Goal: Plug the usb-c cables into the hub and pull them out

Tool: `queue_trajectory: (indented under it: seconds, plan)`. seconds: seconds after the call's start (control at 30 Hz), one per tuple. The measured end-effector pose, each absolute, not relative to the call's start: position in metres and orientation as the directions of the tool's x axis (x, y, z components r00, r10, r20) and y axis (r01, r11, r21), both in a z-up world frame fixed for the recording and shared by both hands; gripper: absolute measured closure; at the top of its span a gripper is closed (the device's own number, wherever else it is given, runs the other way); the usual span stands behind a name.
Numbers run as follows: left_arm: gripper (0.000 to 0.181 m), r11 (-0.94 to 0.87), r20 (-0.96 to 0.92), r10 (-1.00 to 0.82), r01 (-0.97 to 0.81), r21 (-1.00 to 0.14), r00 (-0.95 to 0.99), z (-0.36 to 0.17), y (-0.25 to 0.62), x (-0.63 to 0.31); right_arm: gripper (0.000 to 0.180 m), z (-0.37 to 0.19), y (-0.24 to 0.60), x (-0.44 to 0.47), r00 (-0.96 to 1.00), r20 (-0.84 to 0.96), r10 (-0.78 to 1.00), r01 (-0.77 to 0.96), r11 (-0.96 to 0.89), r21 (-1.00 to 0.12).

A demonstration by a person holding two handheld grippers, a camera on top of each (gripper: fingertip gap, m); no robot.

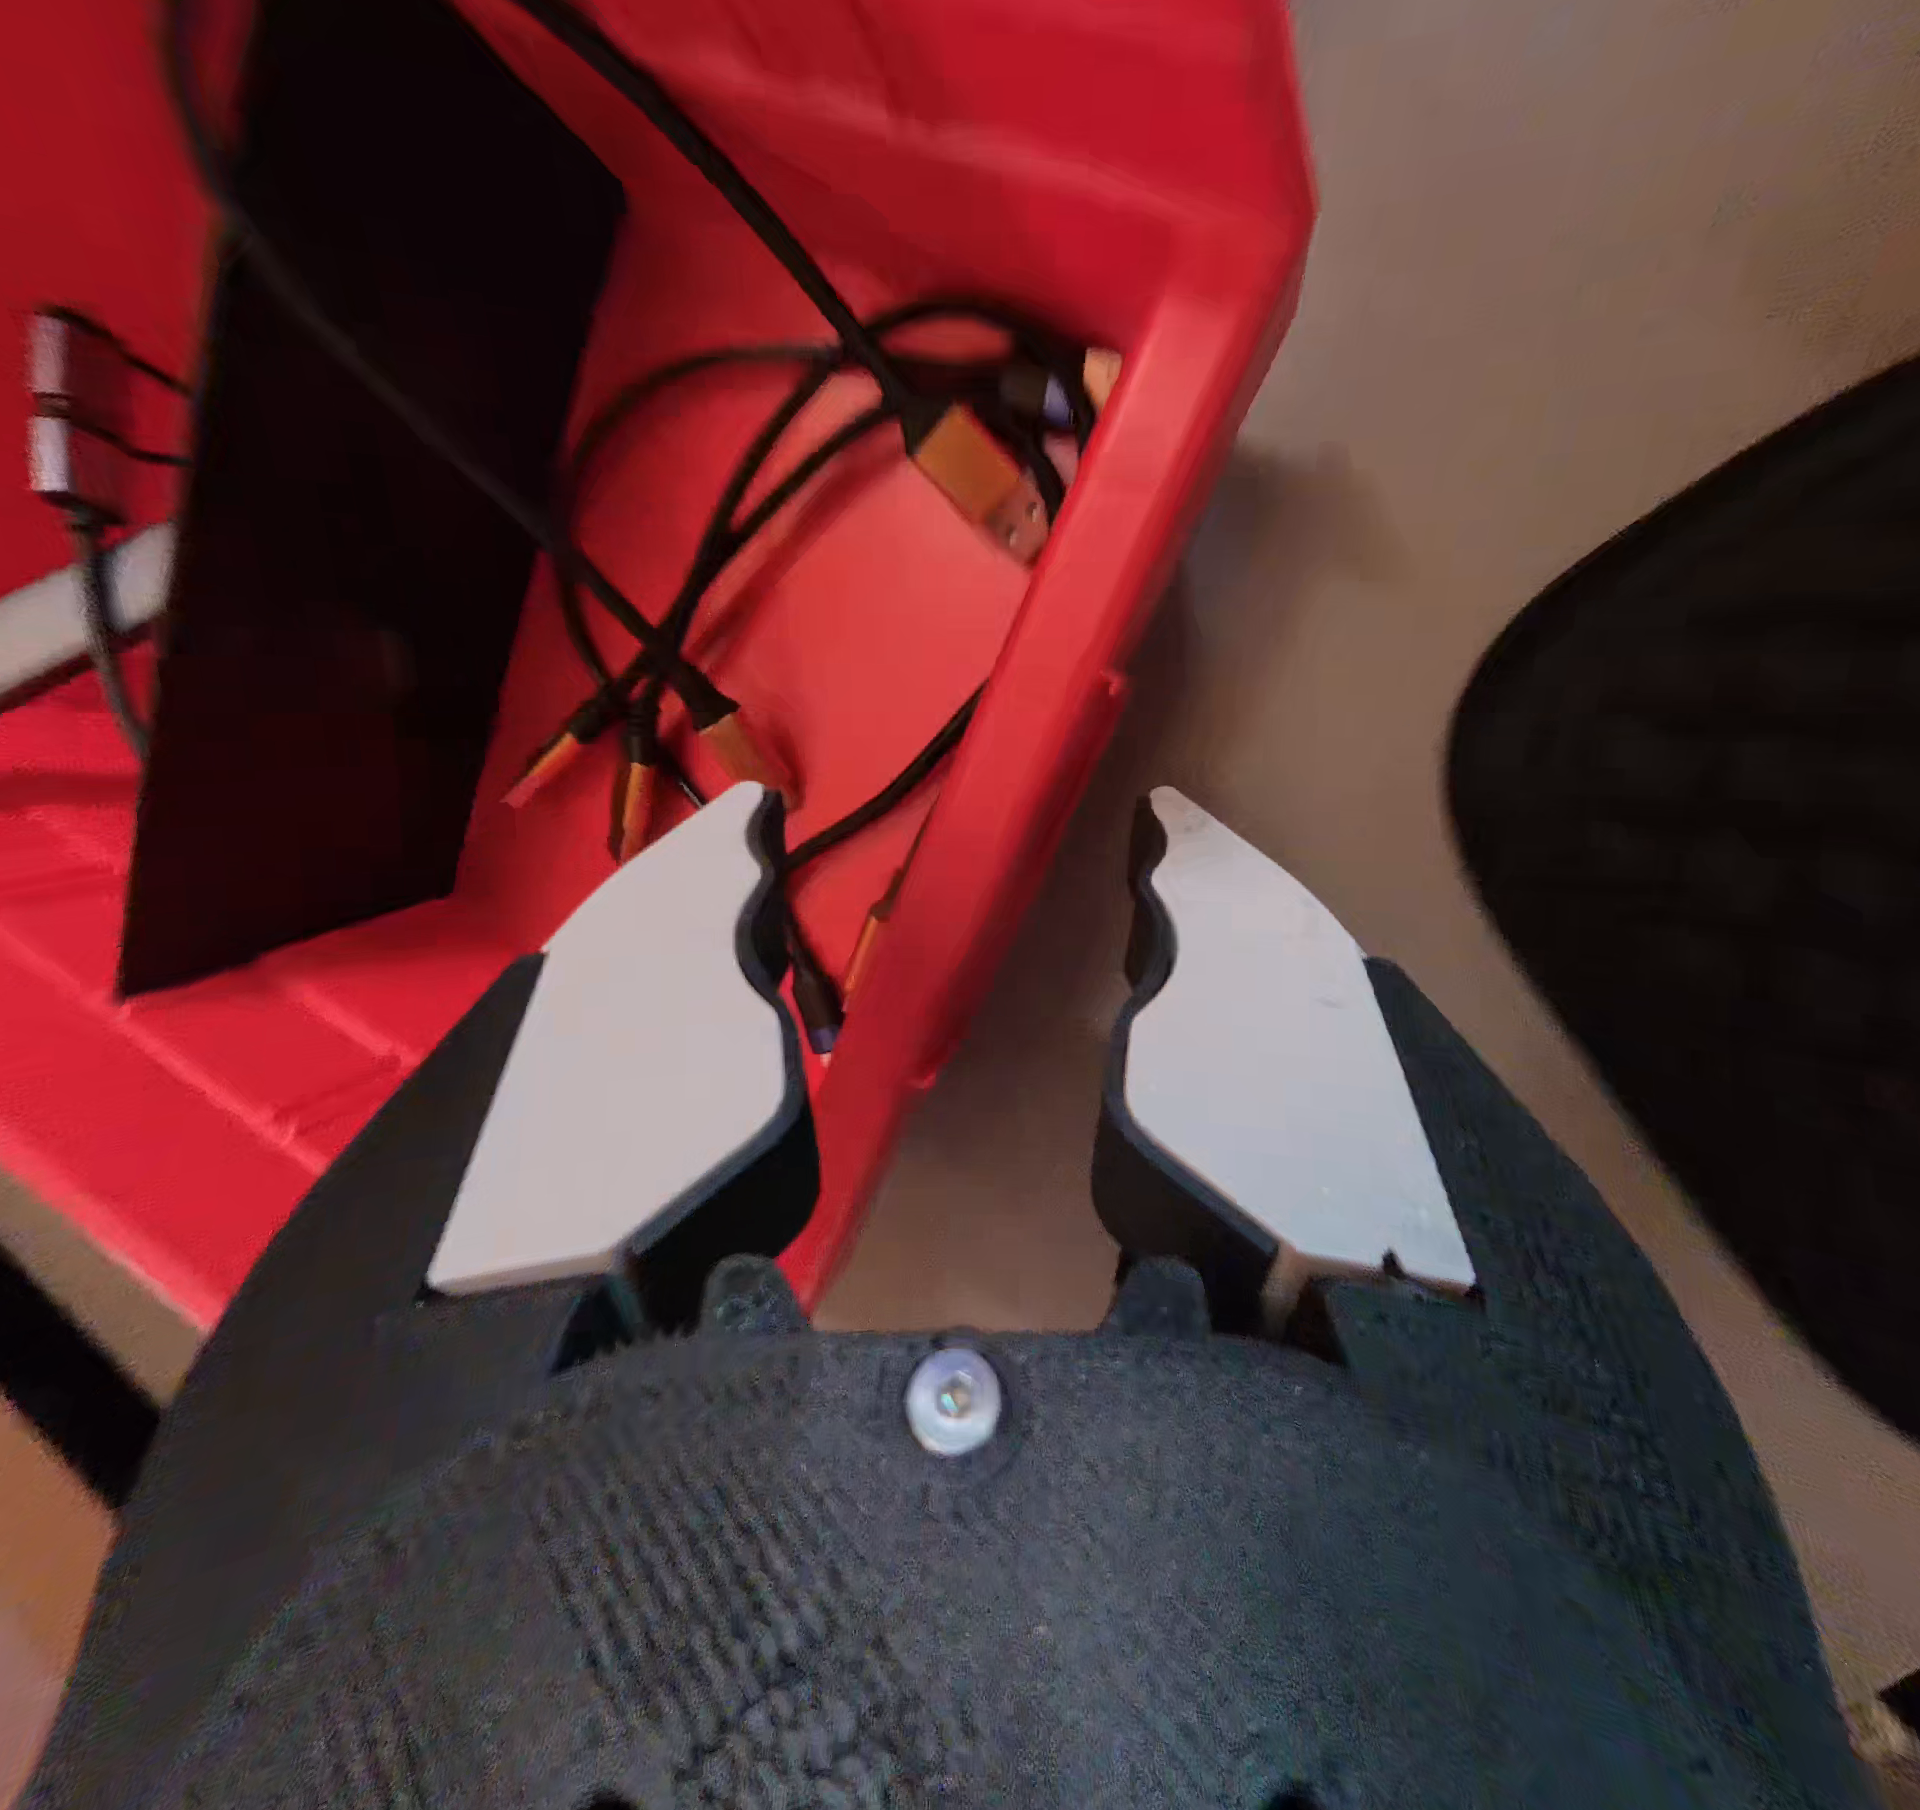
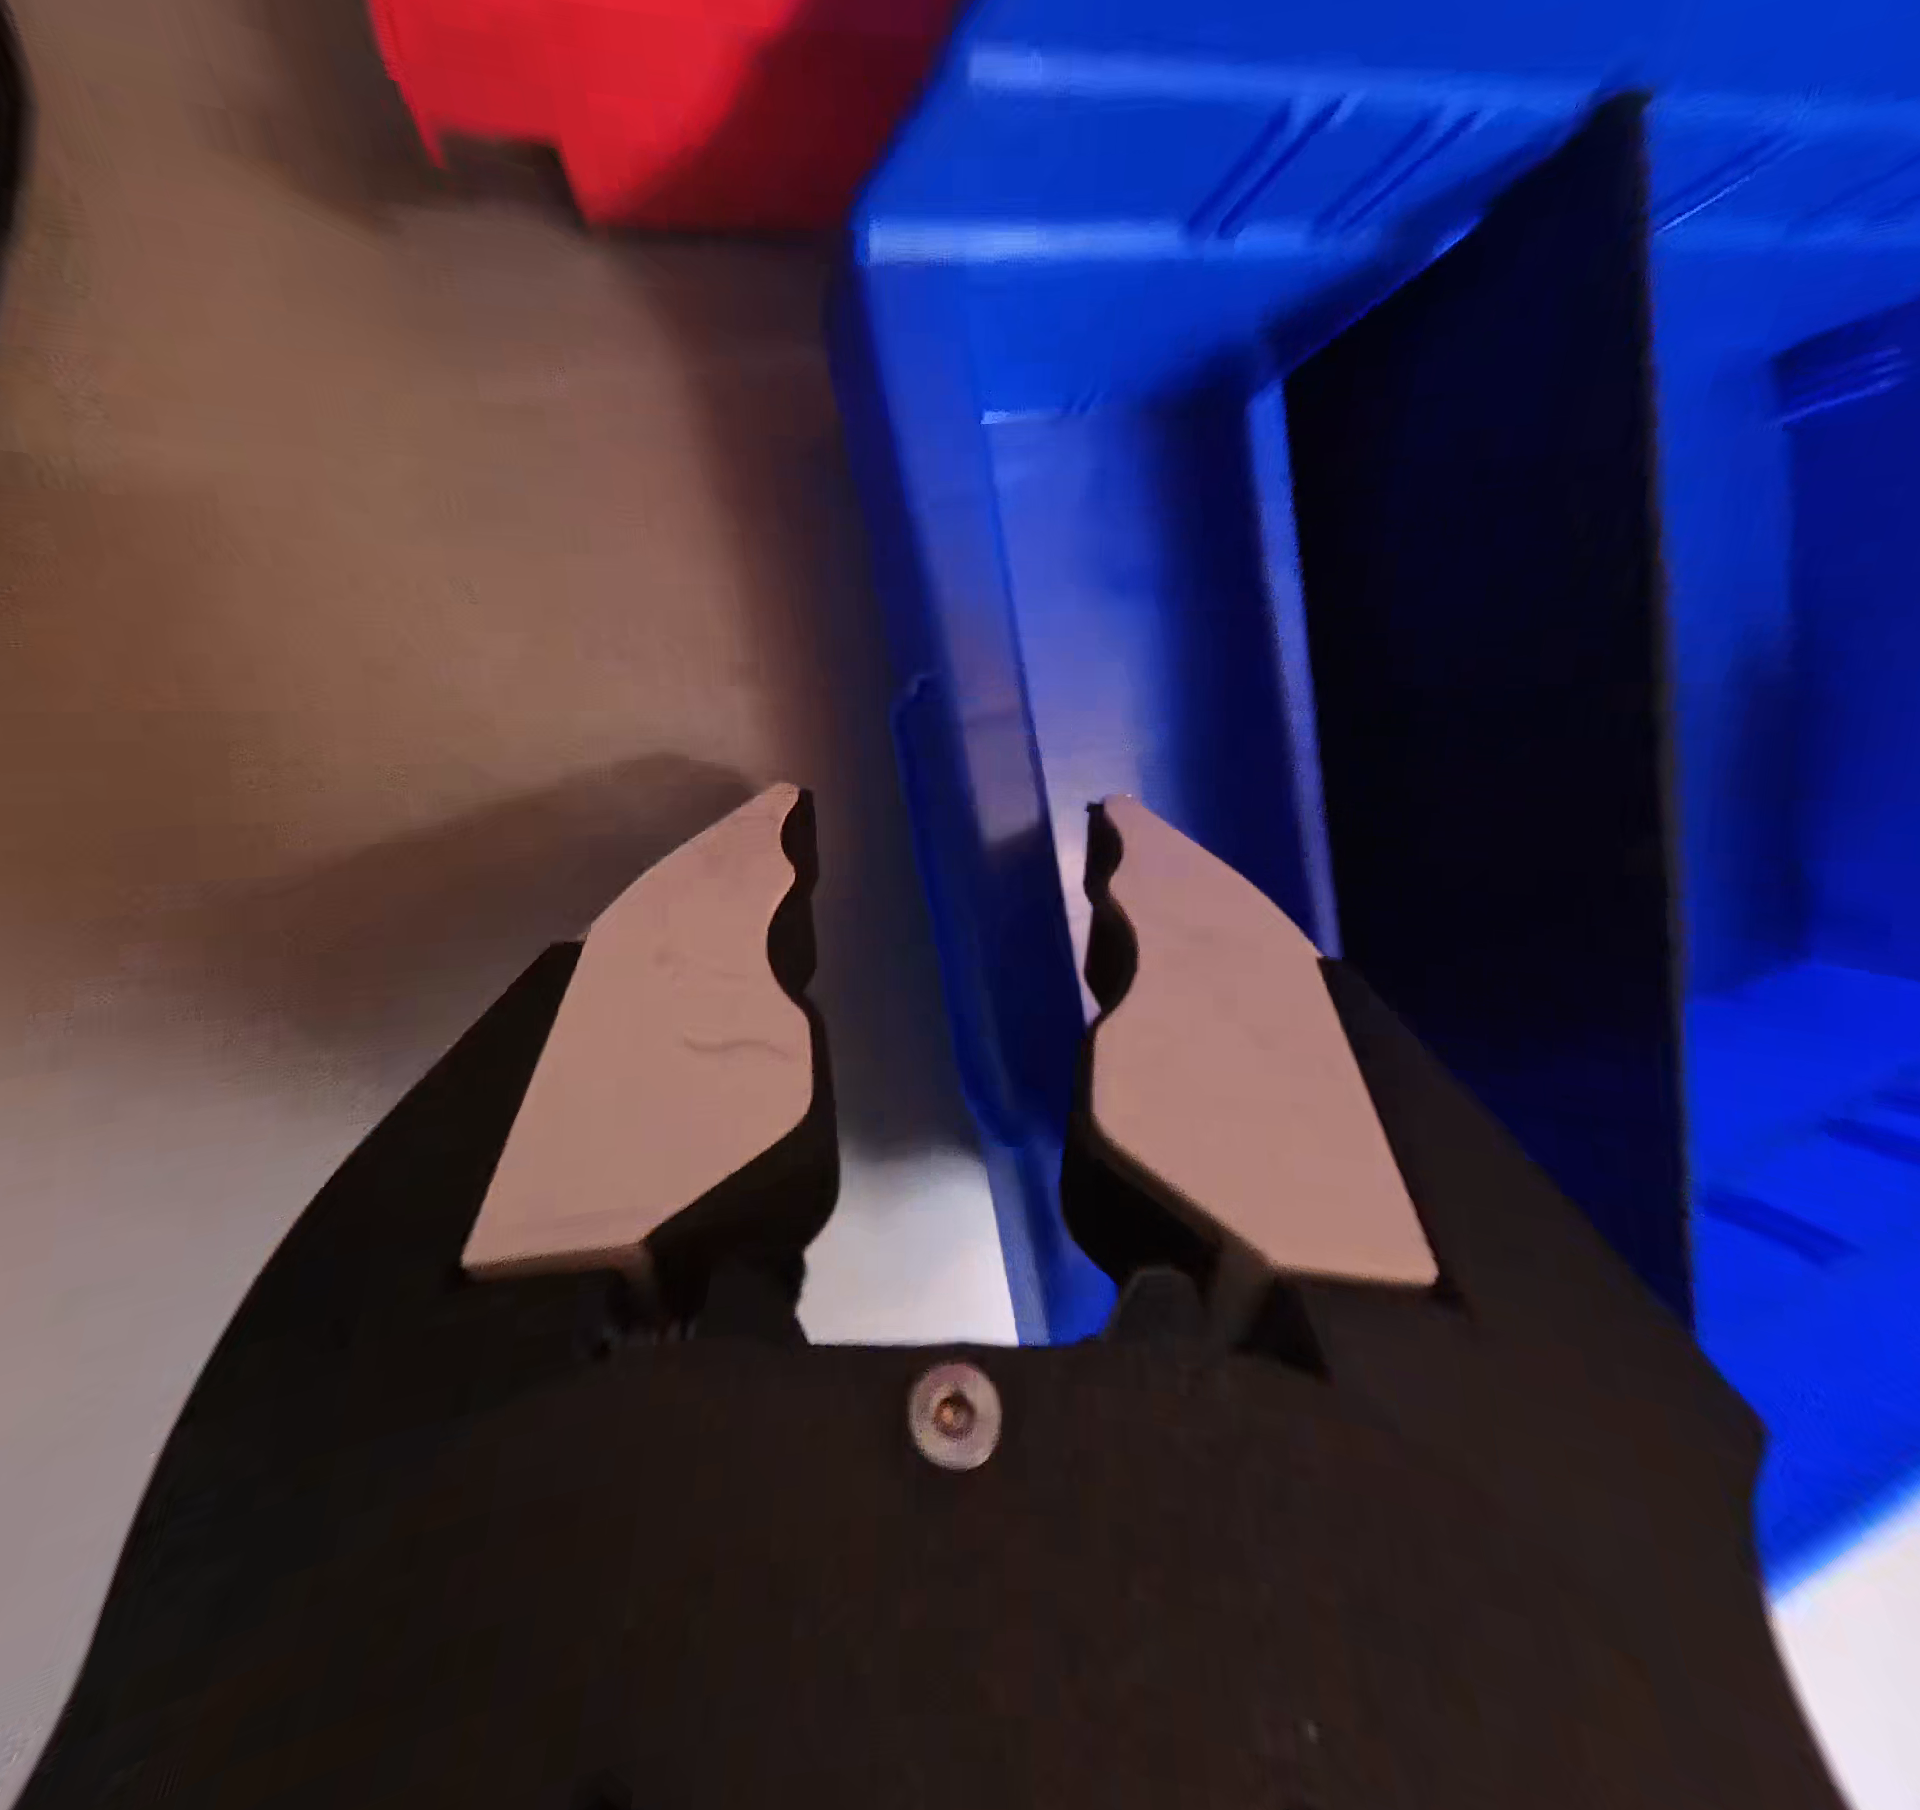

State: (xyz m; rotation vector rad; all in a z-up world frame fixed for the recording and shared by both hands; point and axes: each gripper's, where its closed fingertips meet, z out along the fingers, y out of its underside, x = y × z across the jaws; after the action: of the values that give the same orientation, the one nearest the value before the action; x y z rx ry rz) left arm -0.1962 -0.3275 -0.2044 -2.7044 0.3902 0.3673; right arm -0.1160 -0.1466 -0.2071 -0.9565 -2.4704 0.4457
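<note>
The red bin [image 1: 1164, 534] serves as the landmark in the left wrist view: the left gripper [image 1: 951, 804] hangs over its near wall with its jaws apart and nothing between them, the rim of the wall running up through the gap. Inside the red bin lies a tangle of black usb-c cables [image 1: 665, 555], their orange-sleeved plugs [image 1: 971, 472] scattered across the floor of the bin, one larger plug close to the wall and several smaller ones just ahead of the left finger. A black divider panel [image 1: 374, 472] stands in the bin beyond the cables, and on its far side some grey connectors [image 1: 52, 410] show, too blurred to identify. Outside the bin, past its wall, a dark rounded shape [image 1: 1714, 825] lies on the tan surface [image 1: 1507, 202]. In the right wrist view the right gripper [image 2: 945, 804] is likewise spread and empty, poised over the wall of a blue bin [image 2: 1039, 306], which holds its own black divider [image 2: 1475, 617]; the red bin sits behind the blue one. I cannot tell where the hub is.
</note>
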Motion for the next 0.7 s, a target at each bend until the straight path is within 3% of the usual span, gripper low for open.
queue_trajectory:
  seconds: [0.03, 0.1, 0.17, 0.53, 0.7]
  plan:
    - [0.118, -0.900, -0.305, -0.267, -0.350, -0.260, 0.914, -0.215, -0.328, -0.199, 0.133, -0.217, -0.141, -0.118, -0.658, 0.306, 0.688, 0.562, 0.719, -0.409]
    - [0.133, -0.896, -0.295, -0.350, -0.410, -0.172, 0.889, -0.227, -0.327, -0.200, 0.146, -0.223, -0.132, -0.121, -0.653, 0.367, 0.662, 0.551, 0.748, -0.370]
    - [0.149, -0.879, -0.275, -0.399, -0.451, -0.157, 0.875, -0.229, -0.321, -0.195, 0.146, -0.224, -0.131, -0.111, -0.646, 0.342, 0.682, 0.573, 0.730, -0.374]
    - [0.151, -0.823, -0.359, -0.376, -0.486, -0.295, 0.854, -0.228, -0.304, -0.172, 0.146, -0.221, -0.069, 0.040, -0.457, 0.423, 0.782, 0.706, 0.609, -0.362]
    - [0.151, -0.819, -0.372, -0.369, -0.487, -0.304, 0.852, -0.228, -0.293, -0.179, 0.149, -0.219, 0.010, 0.094, -0.412, 0.508, 0.756, 0.775, 0.584, -0.241]
